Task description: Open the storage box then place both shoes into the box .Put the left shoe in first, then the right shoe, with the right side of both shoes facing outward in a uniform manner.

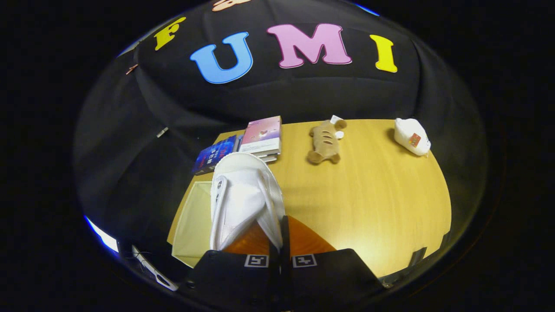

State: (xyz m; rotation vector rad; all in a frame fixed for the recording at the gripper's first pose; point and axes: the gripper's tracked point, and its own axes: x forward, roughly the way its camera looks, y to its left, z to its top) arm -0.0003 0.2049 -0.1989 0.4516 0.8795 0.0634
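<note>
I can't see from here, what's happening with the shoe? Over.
Gripper shut on white shoe. Shoe held above table, beside the pale box. Books just beyond.

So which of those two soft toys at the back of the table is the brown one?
The bread-shaped plush, lying beside the stack of books. The other toy, farther right, is white. The hand-held gripper is shut on a white shoe.

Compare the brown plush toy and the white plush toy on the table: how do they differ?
The brown toy is tan with dark stripes; the white toy is plain white with a small coloured tag. The brown toy lies beside the books, beyond the white shoe held between the fingers; the white toy sits apart at the table's far corner. Both are soft toys lying flat on the table, untouched.
</note>
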